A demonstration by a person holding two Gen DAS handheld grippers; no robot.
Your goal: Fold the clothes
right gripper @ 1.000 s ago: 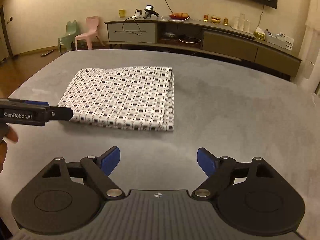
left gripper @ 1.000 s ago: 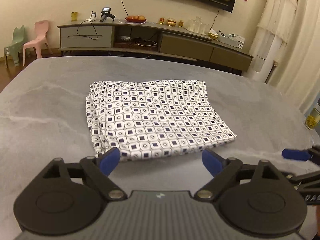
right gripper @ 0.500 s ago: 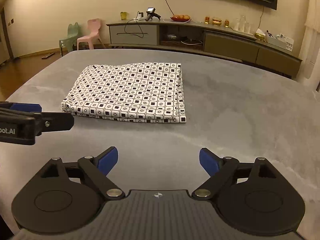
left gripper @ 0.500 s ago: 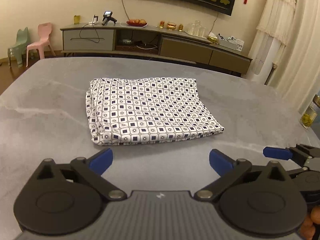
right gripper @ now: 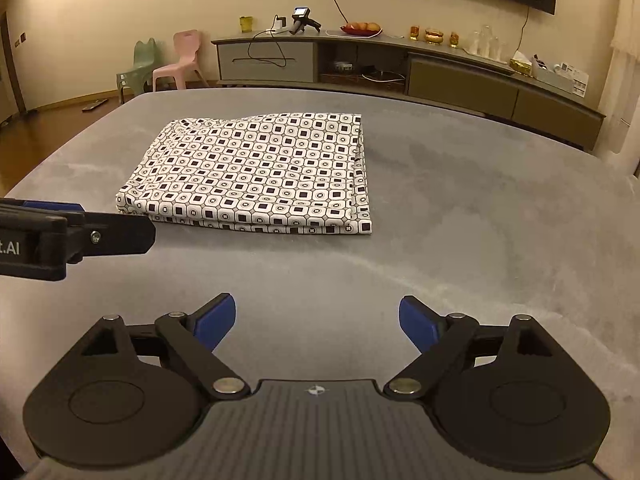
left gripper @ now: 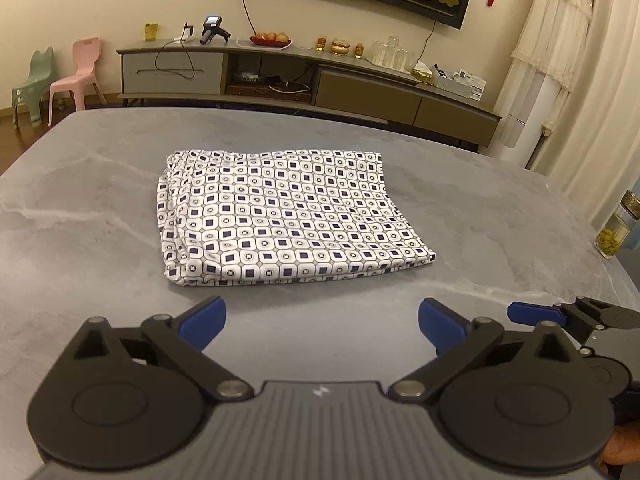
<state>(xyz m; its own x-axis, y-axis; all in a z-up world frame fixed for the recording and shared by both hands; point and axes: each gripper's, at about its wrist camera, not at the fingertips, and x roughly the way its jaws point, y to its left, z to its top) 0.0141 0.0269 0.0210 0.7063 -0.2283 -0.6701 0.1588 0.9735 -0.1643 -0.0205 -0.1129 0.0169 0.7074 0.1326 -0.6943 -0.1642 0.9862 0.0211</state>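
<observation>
1. At the far left of the room, a green child's chair (left gripper: 34,80) and a pink child's chair (left gripper: 80,76) stand side by side on the floor by the wall.
2. The left gripper (left gripper: 320,322) hovers over bare grey worktop (left gripper: 80,240), its blue pads (left gripper: 202,320) spread wide with nothing between them.
3. The folded garment (left gripper: 280,216), white with a dark square print, lies flat near the middle of the worktop, ahead of both grippers and touching neither. Its left edge shows stacked, slightly rumpled layers; its right edge runs straighter.
4. Behind the worktop, a long low cabinet (left gripper: 360,84) lines the wall, carrying a plate of fruit (left gripper: 270,38), small jars and some glasses.
5. The right gripper (right gripper: 316,322) also sits low over the worktop, pads parted wide and empty. In the left wrist view one of its blue pads (left gripper: 534,314) shows at the right edge, just beside the left gripper.
6. In the right wrist view the left gripper's black finger reaches in from the left, its tip close to the garment's near left corner; contact cannot be judged.
7. A bottle (left gripper: 616,228) of yellowish contents stands near the worktop's right edge.
</observation>
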